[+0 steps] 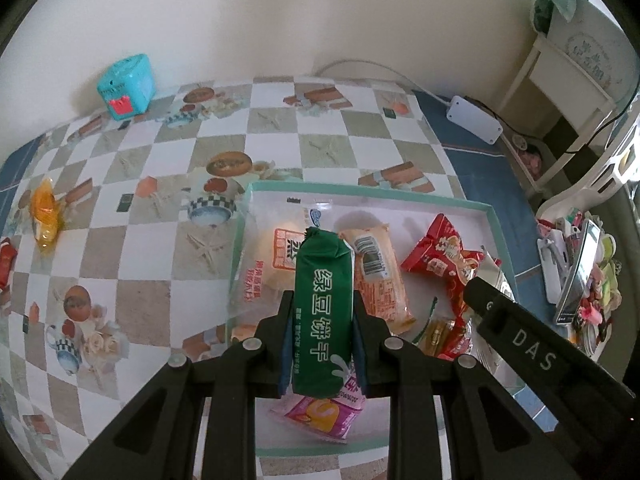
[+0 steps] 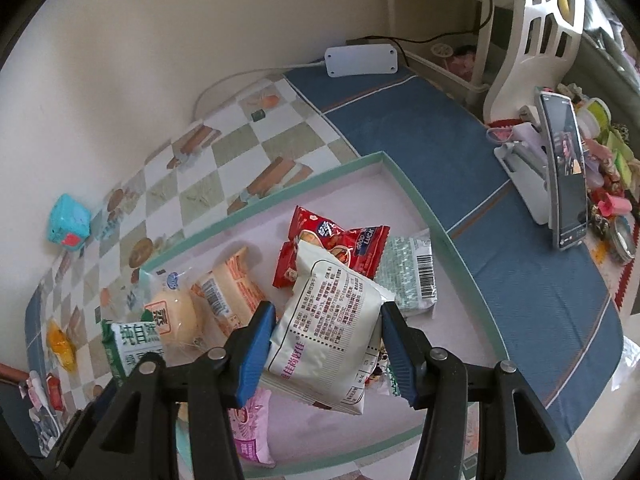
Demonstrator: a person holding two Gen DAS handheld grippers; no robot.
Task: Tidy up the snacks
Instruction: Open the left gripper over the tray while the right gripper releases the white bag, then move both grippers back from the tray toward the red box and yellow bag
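Both tongs hang over the green-rimmed tray (image 1: 460,200): the left gripper (image 1: 322,320) clamps a green biscuit pack (image 1: 322,304), the right gripper (image 2: 326,344) a white snack bag (image 2: 324,332). Next, each probably lowers and lets go onto bare tray floor.

two hand-held tools, black linkage frames.
left tool (image 1: 322,316): silver pivot screws, blue pads; right tool (image 2: 328,344): ribbed blue pads, silver screws, white "das" lettering on its side.

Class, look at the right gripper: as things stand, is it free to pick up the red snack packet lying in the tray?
Probably not yet. The right gripper is shut on a white snack packet, which hangs between it and the red snack packet in the tray.
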